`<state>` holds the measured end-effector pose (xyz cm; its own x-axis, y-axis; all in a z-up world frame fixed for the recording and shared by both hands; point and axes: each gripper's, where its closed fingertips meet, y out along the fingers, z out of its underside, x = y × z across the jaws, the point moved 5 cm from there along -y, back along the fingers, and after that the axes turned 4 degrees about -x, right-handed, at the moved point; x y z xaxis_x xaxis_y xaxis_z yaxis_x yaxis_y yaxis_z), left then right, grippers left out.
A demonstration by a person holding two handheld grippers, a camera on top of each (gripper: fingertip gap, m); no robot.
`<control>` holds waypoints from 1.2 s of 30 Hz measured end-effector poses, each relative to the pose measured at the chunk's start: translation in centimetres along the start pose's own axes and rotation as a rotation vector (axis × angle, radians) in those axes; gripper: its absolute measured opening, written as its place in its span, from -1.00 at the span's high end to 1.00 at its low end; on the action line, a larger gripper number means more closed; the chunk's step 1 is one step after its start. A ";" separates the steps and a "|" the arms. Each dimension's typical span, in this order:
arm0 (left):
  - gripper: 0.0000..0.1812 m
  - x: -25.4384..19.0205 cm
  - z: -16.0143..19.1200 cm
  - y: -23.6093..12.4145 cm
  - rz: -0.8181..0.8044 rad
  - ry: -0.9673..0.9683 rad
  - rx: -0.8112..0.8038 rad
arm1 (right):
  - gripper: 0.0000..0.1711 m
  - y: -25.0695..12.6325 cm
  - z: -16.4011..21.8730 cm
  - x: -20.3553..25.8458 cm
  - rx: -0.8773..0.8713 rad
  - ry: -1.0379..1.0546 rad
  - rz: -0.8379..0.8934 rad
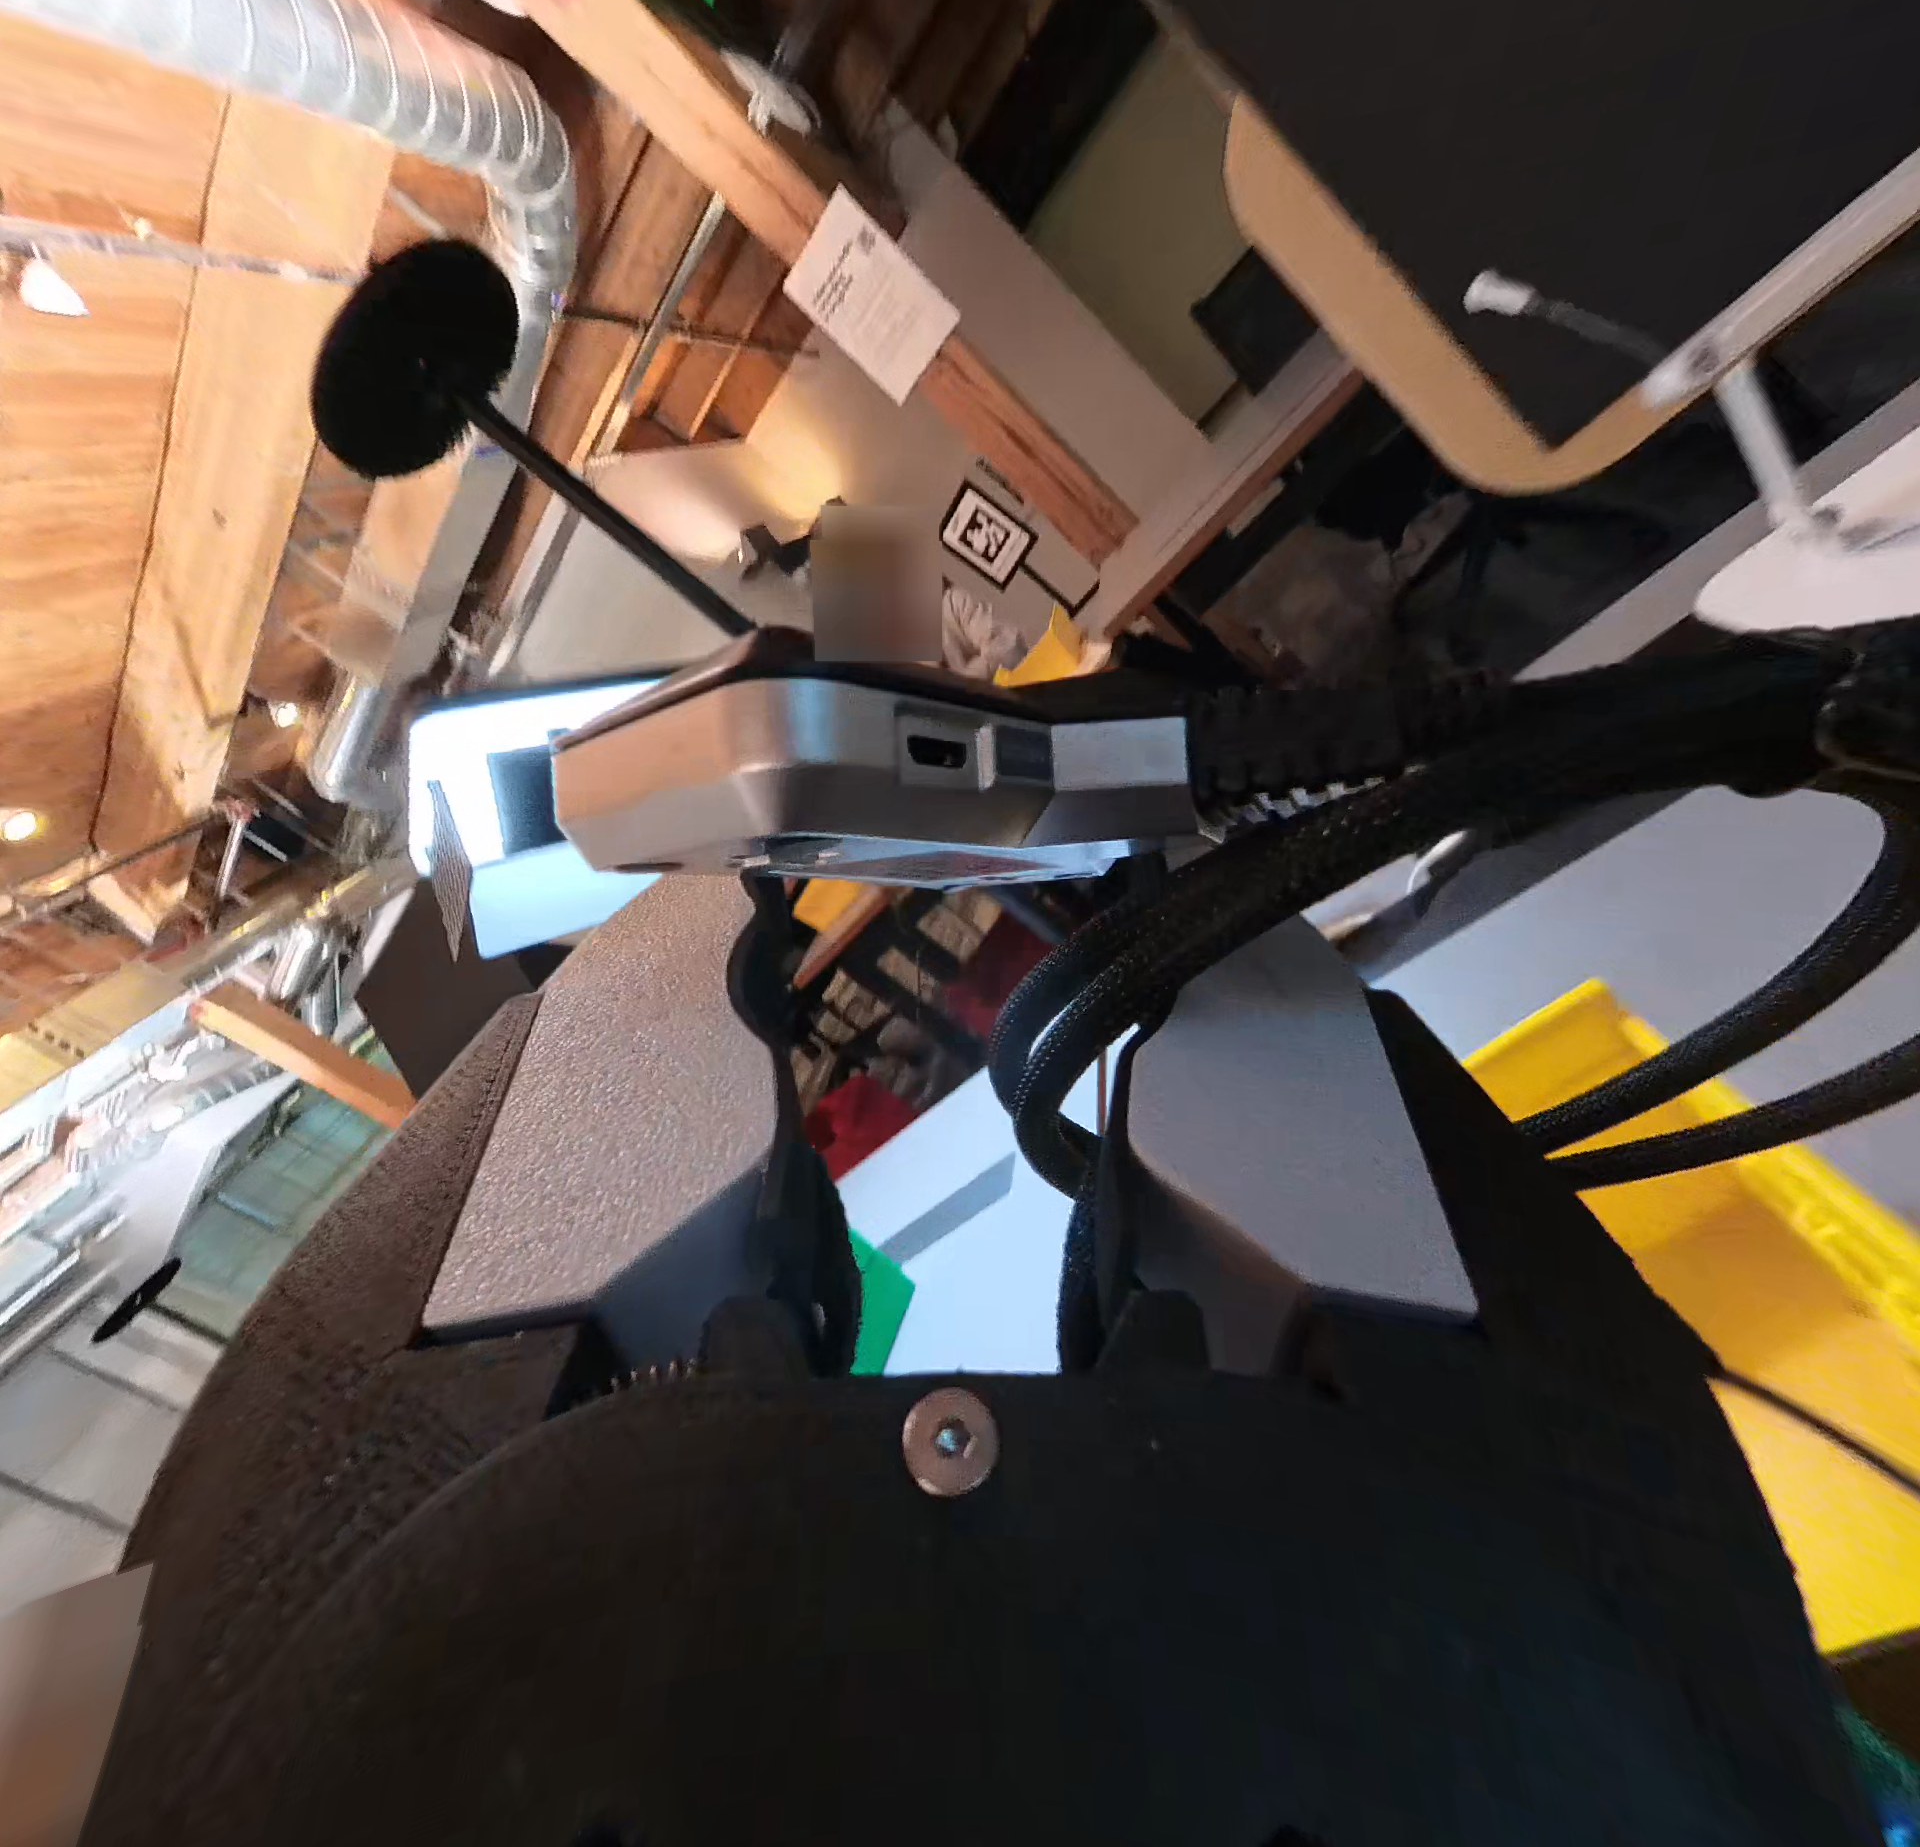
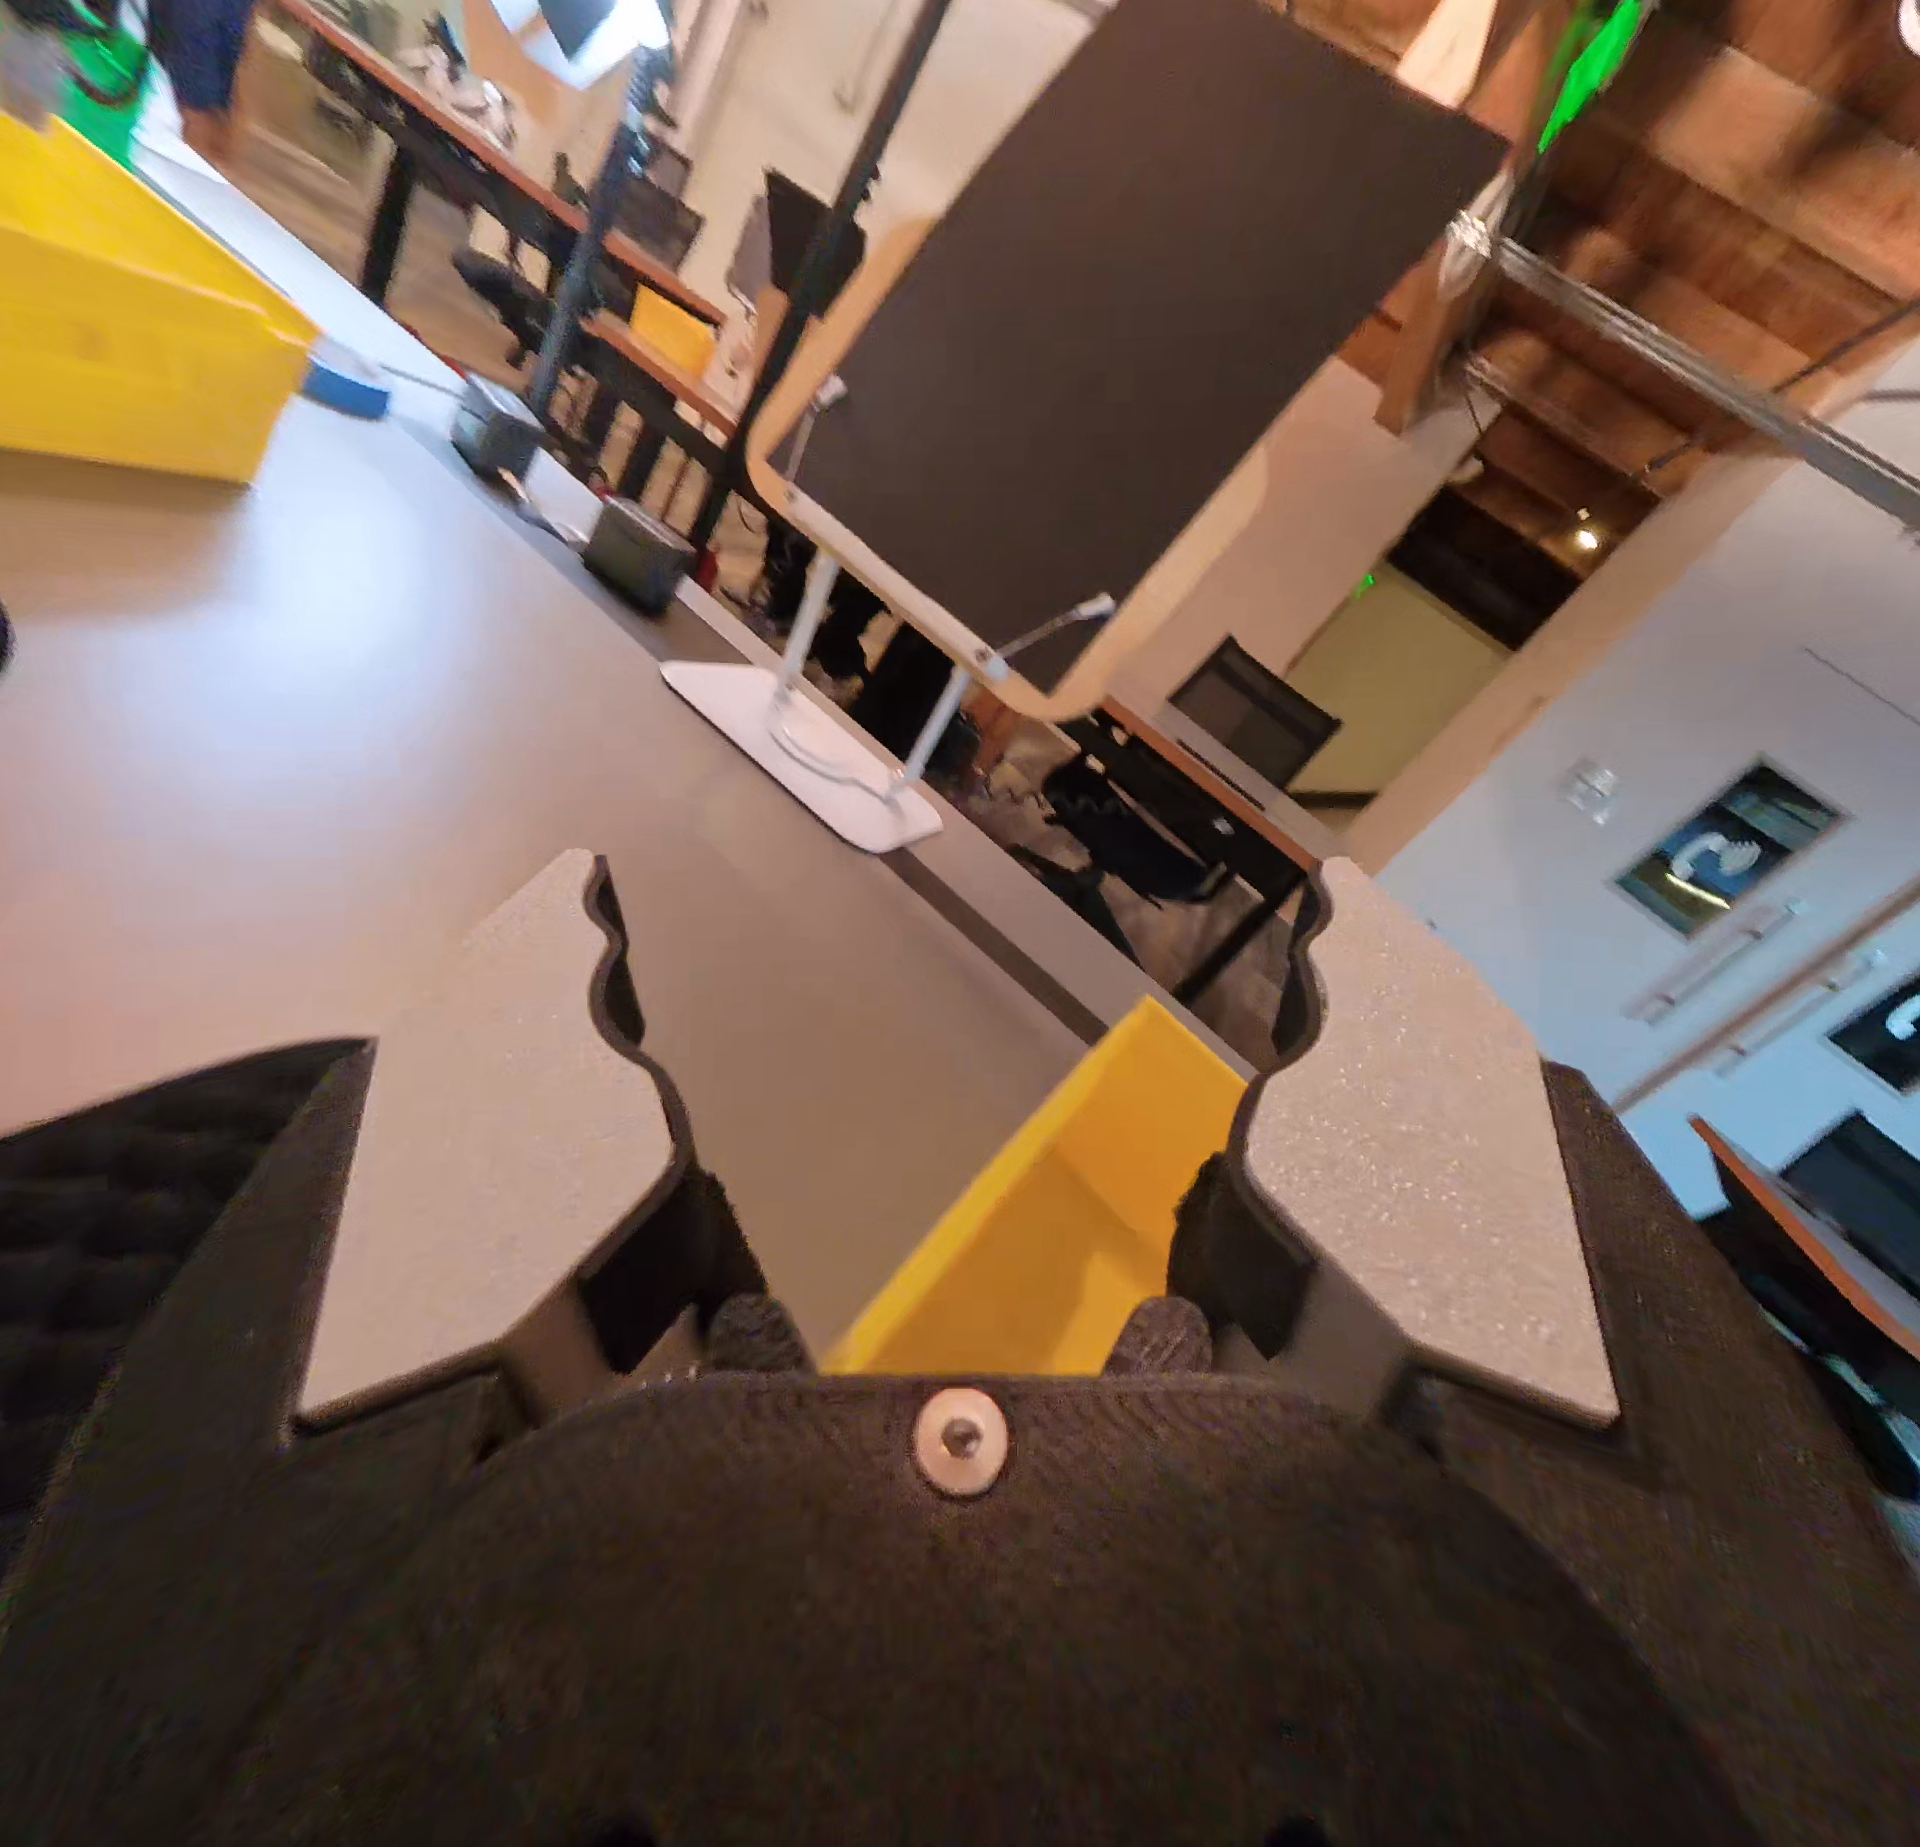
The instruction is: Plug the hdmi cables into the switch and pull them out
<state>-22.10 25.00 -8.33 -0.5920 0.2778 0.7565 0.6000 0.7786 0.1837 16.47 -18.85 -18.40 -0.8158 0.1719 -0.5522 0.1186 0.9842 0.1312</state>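
In the left wrist view, a silver HDMI switch is held up in the air, tilted, at the tips of my left gripper, which is shut on it. One port on its side faces me and is empty. A black braided HDMI cable is plugged in right of that port. More black cable loops down between my fingers. In the right wrist view, my right gripper is open and empty, above the grey table. The switch and cables do not show in that view.
A dark panel on a white stand stands at the table's far edge. Yellow bins sit at the left and below my right gripper. Blue tape and small black boxes lie along the back. A fuzzy black ball on a rod sticks out behind the switch. The gap from one gripper's tips to the other's is roughly 60 centimetres.
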 end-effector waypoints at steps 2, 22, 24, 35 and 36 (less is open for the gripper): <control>0.30 -1.1 -2.7 -0.6 0.006 0.003 -0.062 | -0.41 1.0 -1.1 1.2 -0.041 -0.005 -0.040; 0.30 -18.1 -16.5 -8.3 0.071 -0.183 -0.333 | 0.10 13.3 -12.4 16.8 -0.311 -0.255 -0.198; 0.30 -18.7 -16.9 -8.8 0.075 -0.165 -0.351 | 0.31 13.2 -12.3 17.2 -0.294 -0.343 -0.188; 0.34 -20.8 -17.4 -10.7 0.188 -0.035 -0.522 | 0.84 11.4 -11.0 13.9 -0.269 -0.471 -0.079; 0.31 -21.3 -17.3 -11.0 0.250 -0.065 -0.538 | 0.85 11.2 -10.8 13.5 -0.272 -0.502 -0.053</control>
<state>-6.78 0.76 -15.61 -0.4194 0.4627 0.7811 0.9036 0.2953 0.3102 0.61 -5.99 -15.50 -0.4402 0.1868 -0.8783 -0.1189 0.9574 0.2632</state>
